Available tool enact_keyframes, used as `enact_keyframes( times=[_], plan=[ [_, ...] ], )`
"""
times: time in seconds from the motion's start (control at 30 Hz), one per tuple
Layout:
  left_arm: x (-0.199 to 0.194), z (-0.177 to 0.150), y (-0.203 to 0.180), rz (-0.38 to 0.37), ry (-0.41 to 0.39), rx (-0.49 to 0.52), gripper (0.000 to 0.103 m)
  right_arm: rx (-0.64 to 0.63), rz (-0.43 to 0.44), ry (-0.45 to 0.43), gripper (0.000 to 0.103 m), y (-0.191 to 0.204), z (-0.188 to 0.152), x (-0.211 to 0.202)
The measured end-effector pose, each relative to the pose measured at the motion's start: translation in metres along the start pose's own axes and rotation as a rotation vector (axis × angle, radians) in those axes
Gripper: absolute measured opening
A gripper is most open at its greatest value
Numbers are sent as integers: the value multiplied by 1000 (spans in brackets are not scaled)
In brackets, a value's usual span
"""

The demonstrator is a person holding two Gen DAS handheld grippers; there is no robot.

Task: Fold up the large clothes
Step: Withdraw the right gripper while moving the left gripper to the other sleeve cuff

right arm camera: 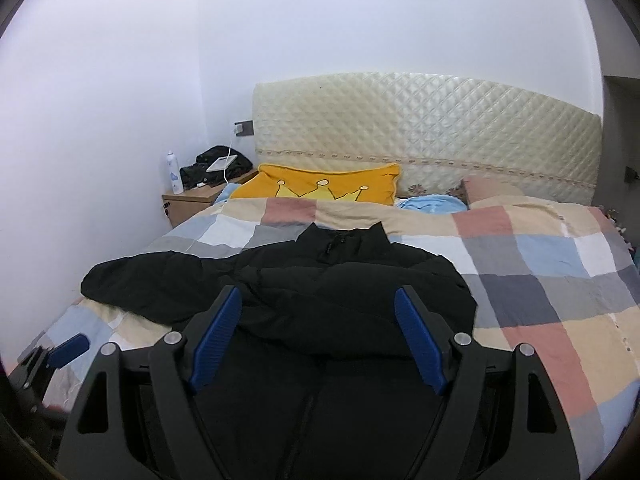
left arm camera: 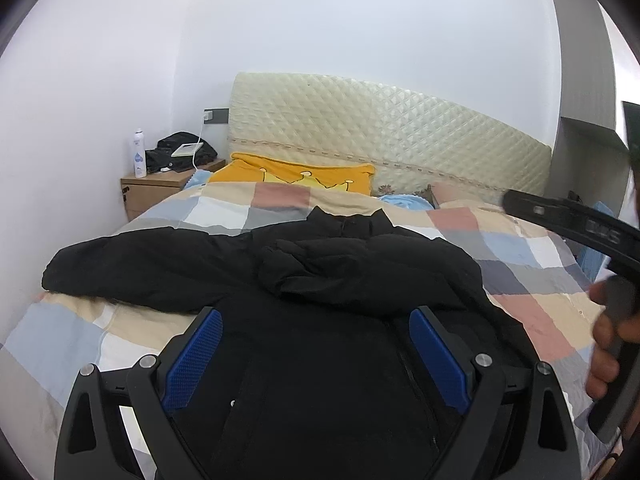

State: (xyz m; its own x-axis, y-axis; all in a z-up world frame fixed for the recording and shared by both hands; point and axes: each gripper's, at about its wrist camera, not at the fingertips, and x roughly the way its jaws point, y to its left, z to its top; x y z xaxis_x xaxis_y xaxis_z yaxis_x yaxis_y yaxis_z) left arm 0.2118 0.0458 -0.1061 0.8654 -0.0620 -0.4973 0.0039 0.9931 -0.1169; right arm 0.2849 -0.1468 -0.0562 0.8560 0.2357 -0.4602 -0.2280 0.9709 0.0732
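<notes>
Black and puffy, the quilted padded jacket (left arm camera: 320, 320) lies spread on the bed, over a patchwork checked quilt (left arm camera: 520, 248) of beige, pink, grey, blue and white squares. Its stand-up collar points toward the headboard, its front zip runs toward the cameras, one sleeve stretches out to the left, and the other sleeve lies folded across the chest.

Both grippers hang above the jacket's lower part without touching it. The left gripper (left arm camera: 316, 316) has its blue-padded fingers (left arm camera: 192, 360) spread wide with nothing between them; the right gripper (right arm camera: 318, 292) likewise shows its fingers (right arm camera: 216, 336) spread and empty. A hand (left arm camera: 608, 344) grips the right gripper's handle at the jacket's right.

Beyond the jacket's collar sits a yellow crown-print pillow (right arm camera: 320, 188), with light blue fabric (right arm camera: 428, 202) beside it, then the cream diamond-quilted headboard (right arm camera: 420, 120). Left of the pillow stands a wooden bedside cabinet (right arm camera: 188, 202) carrying a white spray bottle (right arm camera: 174, 172), a black bag (right arm camera: 216, 168) and a white device with a cable.
</notes>
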Motion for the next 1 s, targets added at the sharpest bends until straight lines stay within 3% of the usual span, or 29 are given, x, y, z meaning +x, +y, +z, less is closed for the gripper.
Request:
enact_keyframes(
  times=[0.3, 0.47, 0.83, 1.0],
  plan=[
    [-21, -9, -10, -18, -31, 23, 95, 40, -5, -41, 80, -24, -34, -59],
    [-27, -18, -12, 58, -55, 87, 95, 76, -11, -50, 80, -41, -53, -83],
    [-31, -24, -18, -46, -46, 68, 95, 71, -62, -46, 82, -58, -91, -115],
    [-33, -25, -25, -55, -61, 84, 95, 85, -71, -36, 82, -66, -95, -128]
  ],
)
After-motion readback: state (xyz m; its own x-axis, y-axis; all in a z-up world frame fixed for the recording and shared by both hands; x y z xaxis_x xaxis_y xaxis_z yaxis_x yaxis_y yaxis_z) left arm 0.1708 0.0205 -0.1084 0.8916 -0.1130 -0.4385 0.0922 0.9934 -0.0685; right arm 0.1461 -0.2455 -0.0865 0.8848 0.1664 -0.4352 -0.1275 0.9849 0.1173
